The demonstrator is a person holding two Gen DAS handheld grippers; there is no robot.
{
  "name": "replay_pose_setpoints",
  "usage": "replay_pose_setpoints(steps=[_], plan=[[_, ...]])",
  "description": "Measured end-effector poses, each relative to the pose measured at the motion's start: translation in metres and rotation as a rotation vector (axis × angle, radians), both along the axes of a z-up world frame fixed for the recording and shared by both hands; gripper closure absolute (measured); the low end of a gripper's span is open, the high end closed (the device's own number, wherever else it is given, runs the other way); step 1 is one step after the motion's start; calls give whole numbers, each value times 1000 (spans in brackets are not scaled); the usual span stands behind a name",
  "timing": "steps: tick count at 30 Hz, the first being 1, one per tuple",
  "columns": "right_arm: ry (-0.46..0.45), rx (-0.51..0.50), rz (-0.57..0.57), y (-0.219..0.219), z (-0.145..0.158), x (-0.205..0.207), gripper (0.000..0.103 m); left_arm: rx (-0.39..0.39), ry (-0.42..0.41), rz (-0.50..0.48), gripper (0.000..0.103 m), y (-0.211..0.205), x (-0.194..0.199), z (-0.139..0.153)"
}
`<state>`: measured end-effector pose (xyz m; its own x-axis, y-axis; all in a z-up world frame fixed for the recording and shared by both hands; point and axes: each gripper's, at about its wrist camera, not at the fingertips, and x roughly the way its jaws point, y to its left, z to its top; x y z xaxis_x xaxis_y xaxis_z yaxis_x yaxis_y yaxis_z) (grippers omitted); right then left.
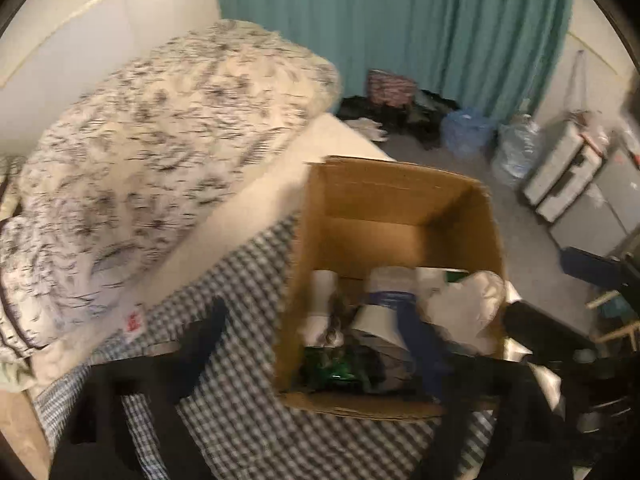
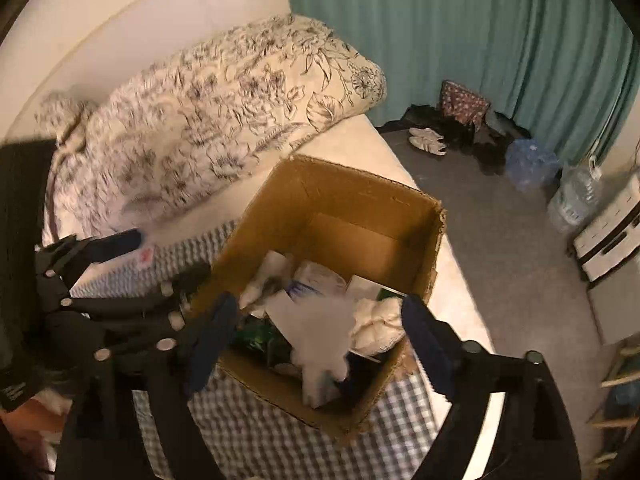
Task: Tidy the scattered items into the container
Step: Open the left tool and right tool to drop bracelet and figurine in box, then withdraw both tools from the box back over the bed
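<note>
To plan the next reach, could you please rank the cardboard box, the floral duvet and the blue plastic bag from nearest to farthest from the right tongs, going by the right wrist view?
1. Cardboard box: directly below the open right tongs, on the checked cloth.
2. Floral duvet: beyond the box, to the upper left on the bed.
3. Blue plastic bag: farthest, on the floor by the teal curtain, upper right.

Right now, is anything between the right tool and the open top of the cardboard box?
Nothing visible. The right tool hangs open right above the cardboard box, whose top is uncovered, with items already inside.
</note>
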<state>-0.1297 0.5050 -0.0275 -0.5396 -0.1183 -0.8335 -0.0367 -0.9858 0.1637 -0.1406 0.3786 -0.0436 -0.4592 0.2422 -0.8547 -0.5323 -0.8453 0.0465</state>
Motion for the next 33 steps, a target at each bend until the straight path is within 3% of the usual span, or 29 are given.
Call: replay_pose_setpoints(steps=[11,25,33], plan=[[21,-19,74,-35,8,7,18,-43,3,157,9,-72,2,11],[30,-54,345,-182,5,24,18,-118,-56,507,9,-257,35,0],[11,-56,412,-267,-2,49,18,-125,-81,575,9,-341,48,-10]])
